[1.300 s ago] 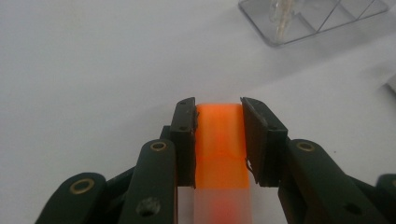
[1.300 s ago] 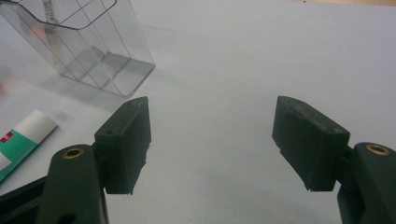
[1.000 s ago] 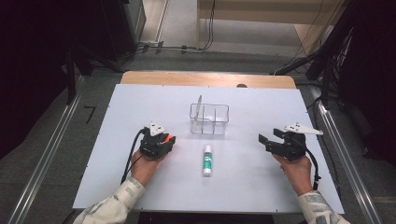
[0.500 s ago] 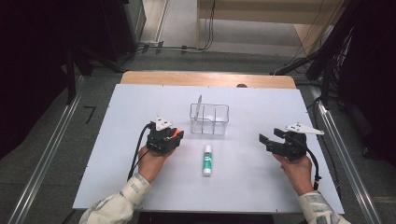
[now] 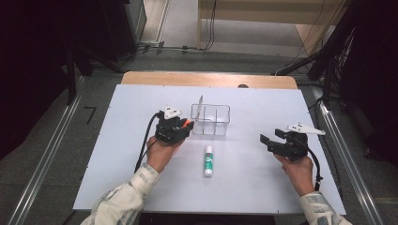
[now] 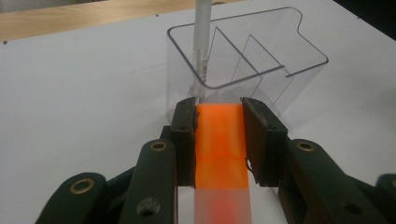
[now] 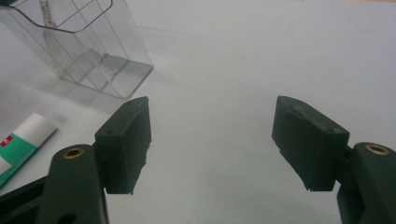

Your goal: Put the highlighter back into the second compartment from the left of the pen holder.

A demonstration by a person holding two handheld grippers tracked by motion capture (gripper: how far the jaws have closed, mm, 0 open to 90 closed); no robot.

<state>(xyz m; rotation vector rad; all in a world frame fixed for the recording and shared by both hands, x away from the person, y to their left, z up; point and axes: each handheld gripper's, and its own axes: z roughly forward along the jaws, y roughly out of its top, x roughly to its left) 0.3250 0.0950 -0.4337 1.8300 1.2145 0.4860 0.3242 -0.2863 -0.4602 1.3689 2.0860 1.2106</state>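
My left gripper (image 5: 184,125) (image 6: 218,106) is shut on an orange block (image 6: 219,140) (image 5: 187,124); its tips sit just short of the left end of a clear plastic organizer (image 5: 211,119) (image 6: 247,56) (image 7: 79,42) with dividers. A white pen (image 5: 199,107) (image 6: 201,42) stands tilted in the organizer's left compartment. A green-and-white glue stick (image 5: 208,161) (image 7: 18,142) lies on the white table (image 5: 117,154) in front of the organizer. At the right, my right gripper (image 5: 266,141) (image 7: 212,140) hovers open over bare table with nothing between its jaws.
The white table top has a wooden strip (image 5: 206,78) along its far edge. Metal rails (image 5: 47,154) run along both sides of the table. Dark floor and cables (image 5: 187,47) lie beyond.
My left gripper has moved forward and to the right with the orange block, closing in on the organizer's left end. The right gripper has stayed put.
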